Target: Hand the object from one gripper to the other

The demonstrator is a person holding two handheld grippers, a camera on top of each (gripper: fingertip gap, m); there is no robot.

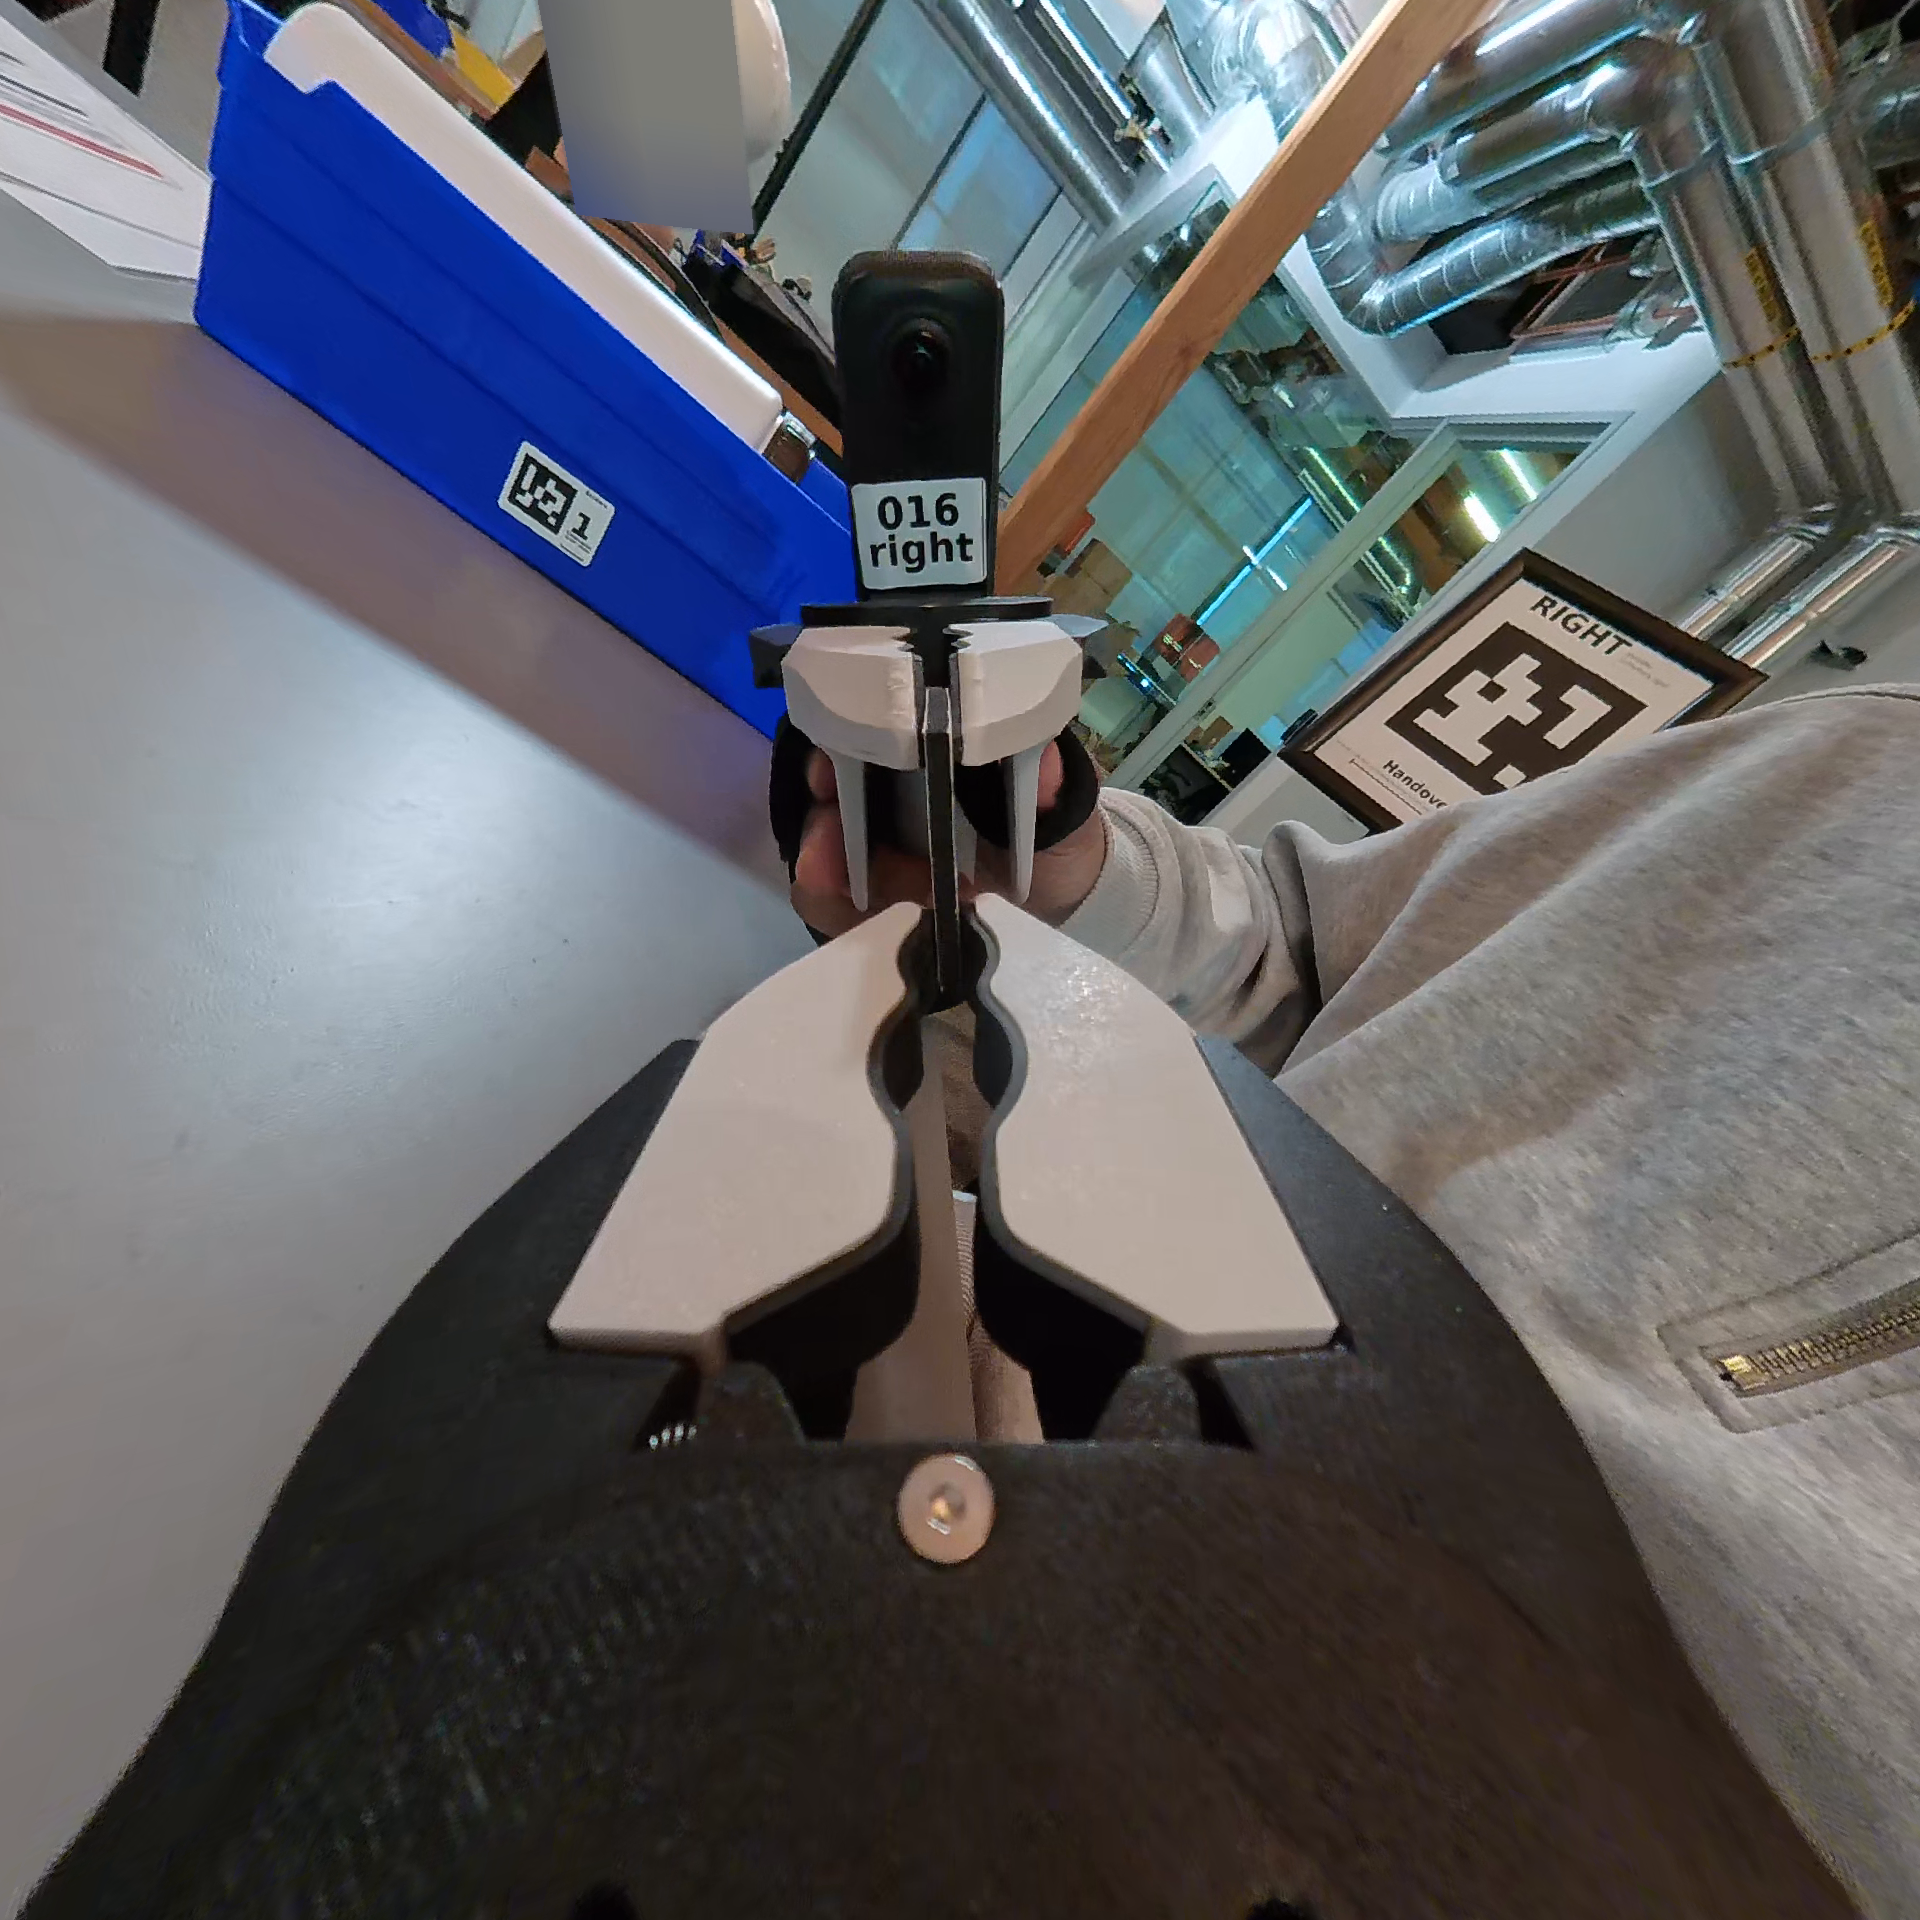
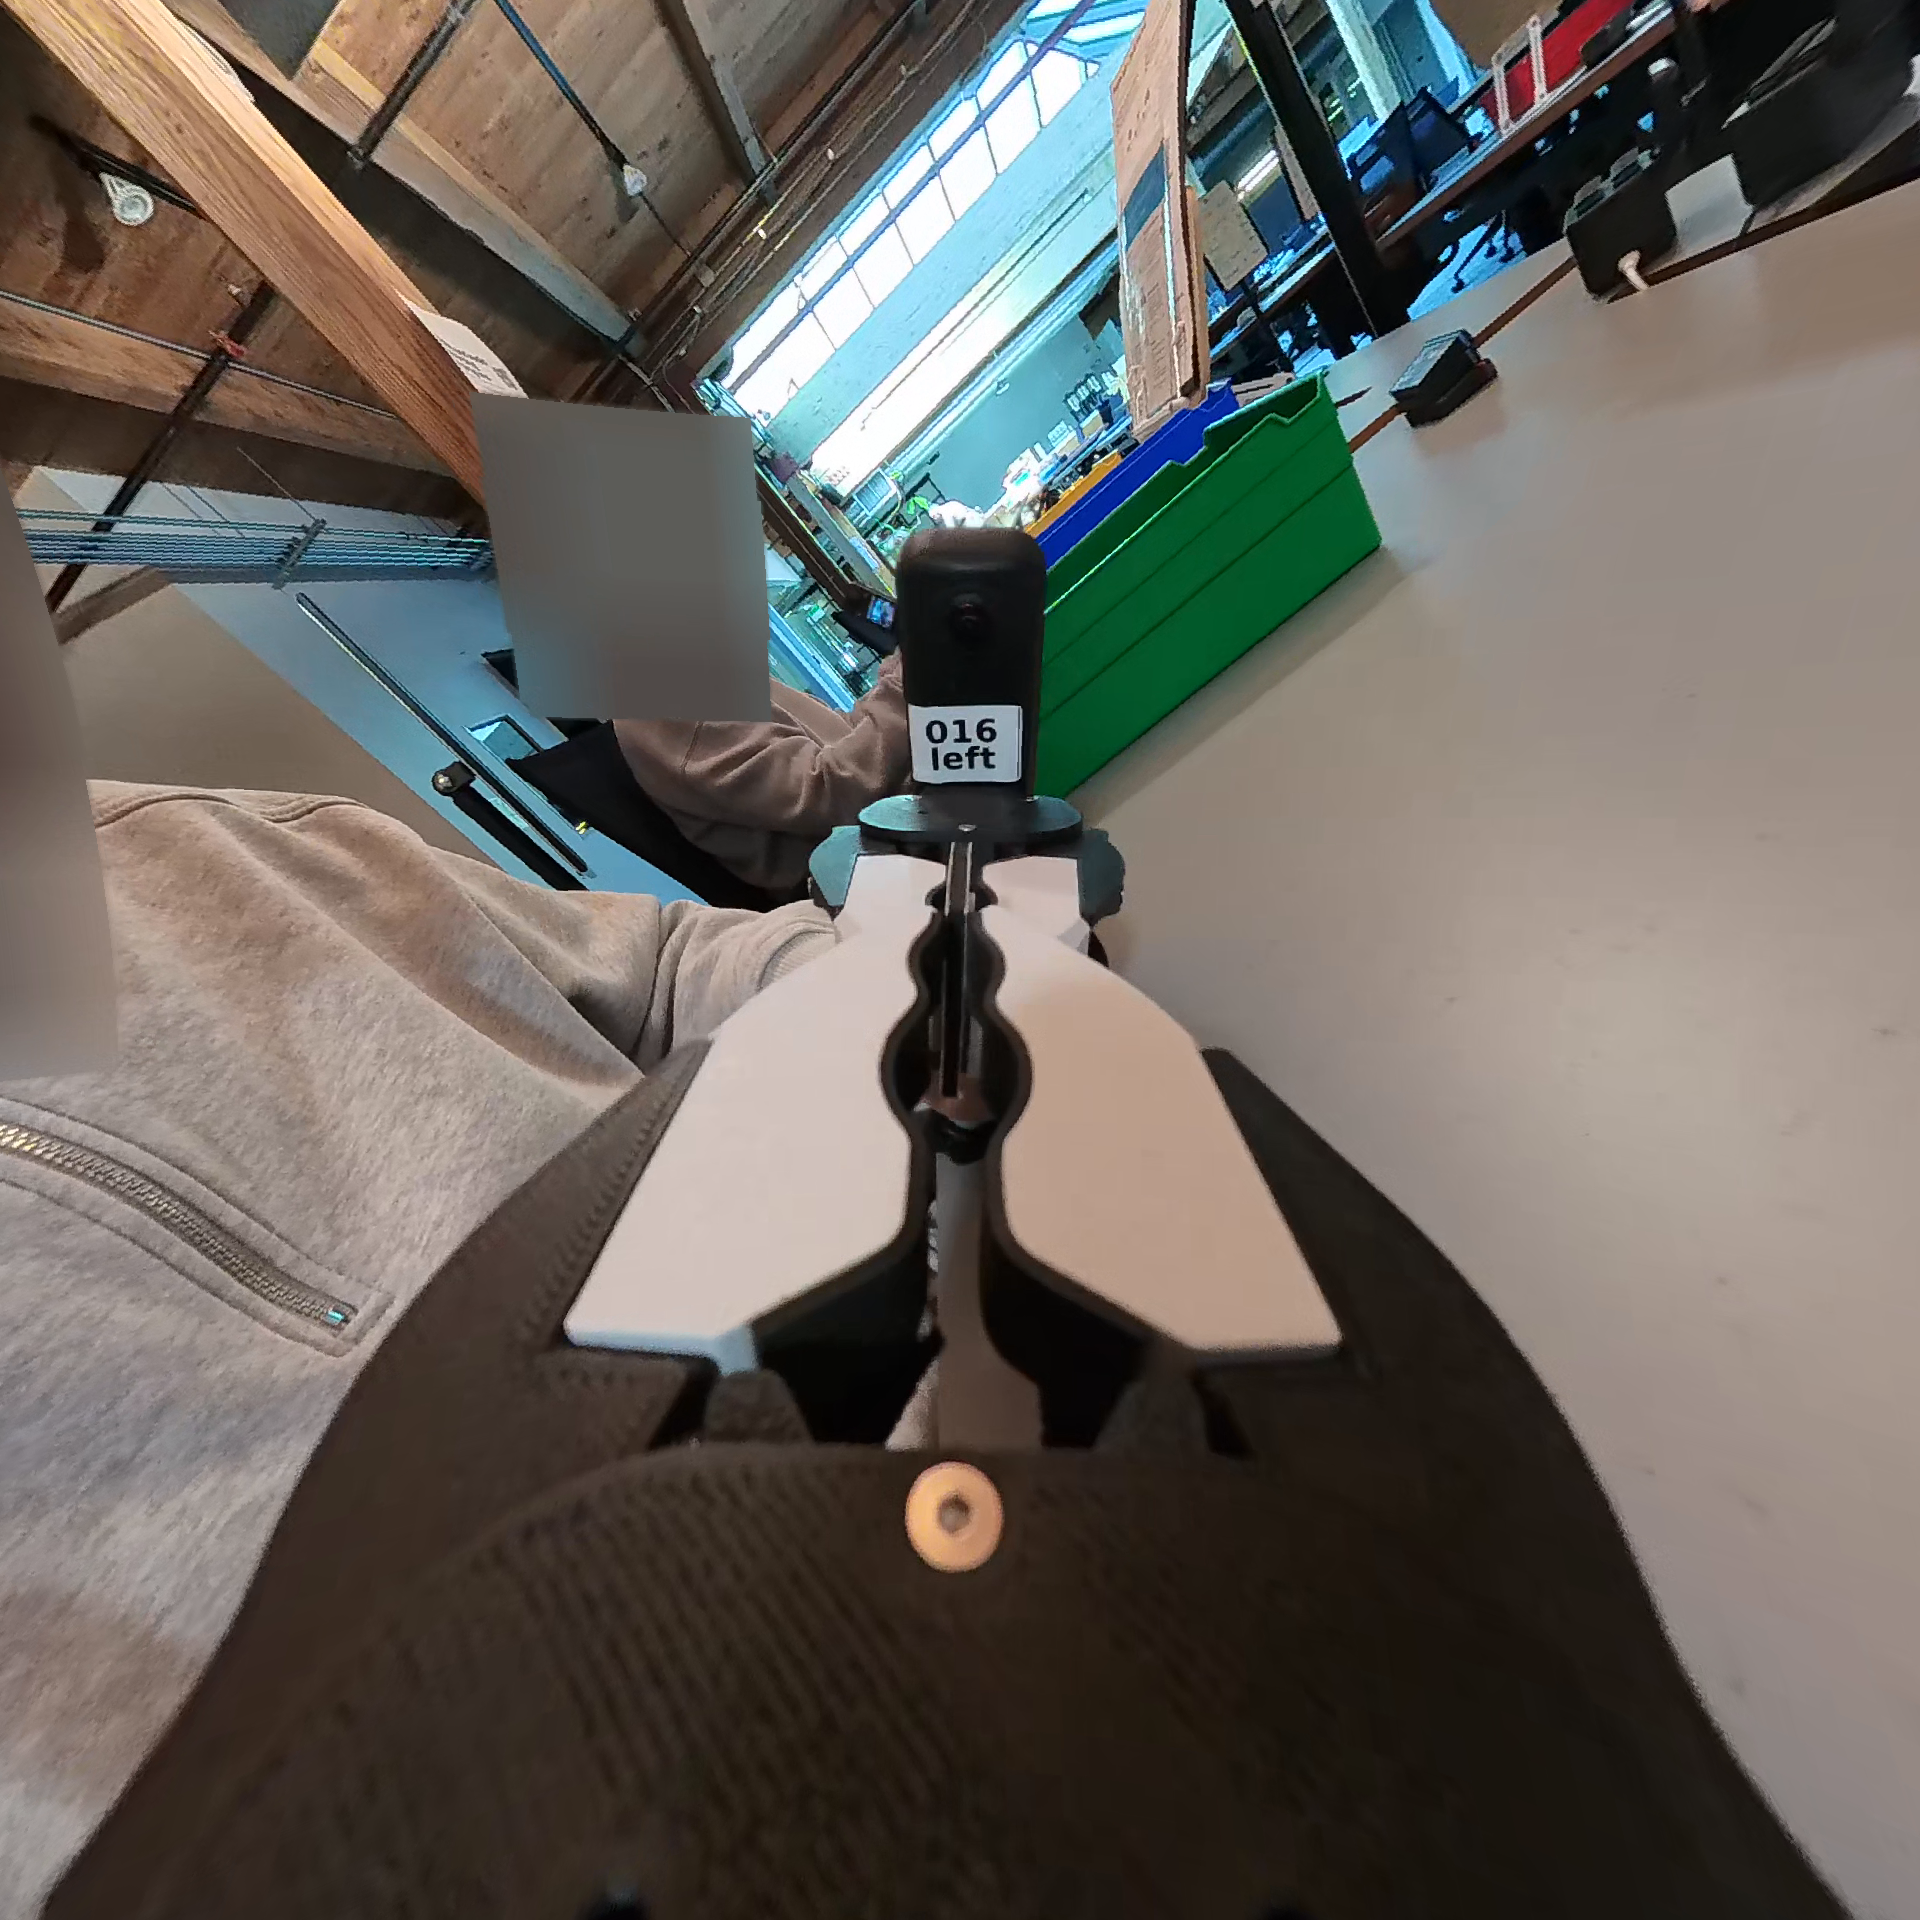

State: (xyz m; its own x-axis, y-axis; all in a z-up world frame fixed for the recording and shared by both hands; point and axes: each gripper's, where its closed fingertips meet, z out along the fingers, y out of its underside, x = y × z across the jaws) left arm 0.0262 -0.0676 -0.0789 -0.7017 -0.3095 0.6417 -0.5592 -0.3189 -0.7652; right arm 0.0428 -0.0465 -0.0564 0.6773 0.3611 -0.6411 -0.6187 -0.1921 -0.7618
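Observation:
A thin flat black object (image 1: pixel 940 831), seen edge-on, runs between both grippers above the table. My left gripper (image 1: pixel 948 920) is shut on its near end, with the white fingertips (image 1: pixel 883 945) pinched around it. The right gripper (image 1: pixel 938 717) faces me and is shut on the far end, held in a hand. In the right wrist view the same black object (image 2: pixel 961 987) lies between the closed fingers of my right gripper (image 2: pixel 961 935). The left gripper (image 2: pixel 964 878) meets it tip to tip and clamps the other end.
A blue bin (image 1: pixel 468 343) with a white board in it stands on the grey table (image 1: pixel 208 831). A framed marker sign (image 1: pixel 1517 696) stands behind. A green bin (image 2: pixel 1195 592), a blue bin (image 2: pixel 1132 468) and a small black box (image 2: pixel 1439 379) show in the right wrist view. A grey sleeve (image 1: pixel 1558 935) lies close. My left and right fingertips are right by each other.

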